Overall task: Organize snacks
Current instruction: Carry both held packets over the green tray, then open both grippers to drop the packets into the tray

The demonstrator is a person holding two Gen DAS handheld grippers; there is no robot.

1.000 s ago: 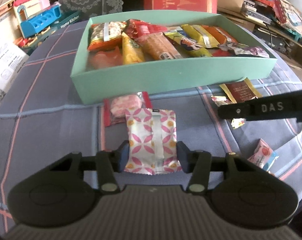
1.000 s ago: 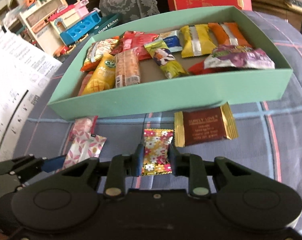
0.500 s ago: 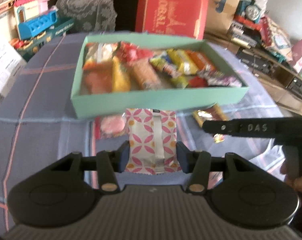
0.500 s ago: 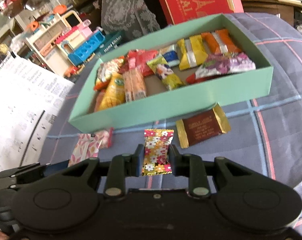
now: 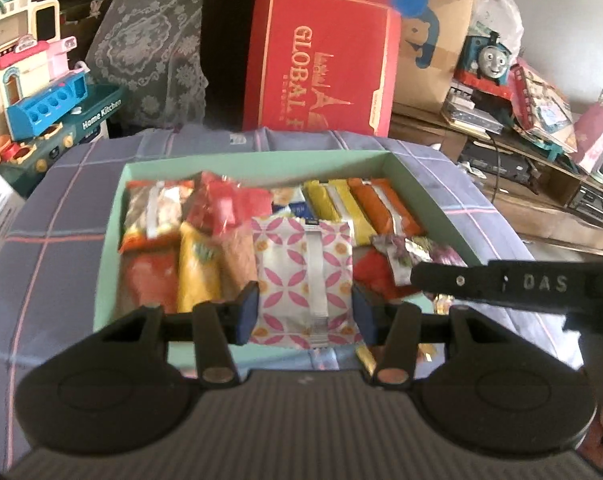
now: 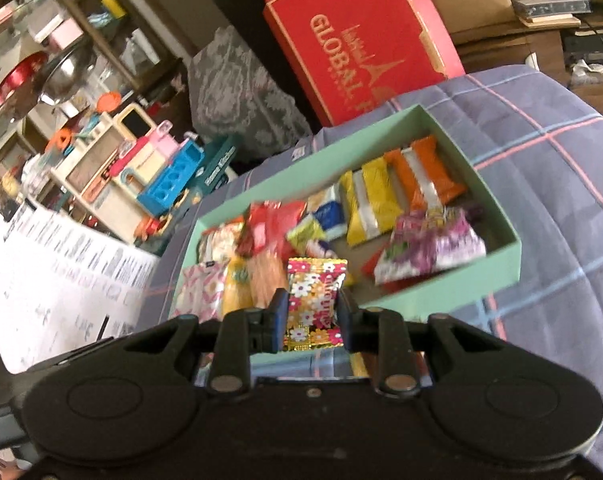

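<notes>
Snacks mid-carry over green box (image 5: 109, 240): left gripper (image 5: 304, 312) clamps pink-patterned packet (image 5: 305, 276), right gripper (image 6: 310, 316) clamps floral candy (image 6: 314, 300); next, lower, release inside.

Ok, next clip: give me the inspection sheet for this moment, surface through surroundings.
Surface: plaid cloth.
Job's things: green box holding many snacks; pink packet and floral candy held up at its near wall.
Clutter: gold-edged wrapper on the cloth, mostly hidden.
Grippers: left gripper shut on the packet; right gripper shut on the candy.
Cables: dark cable on the side shelf.
Surroundings: red box, toy kitchen, toy train, lace cloth.
</notes>
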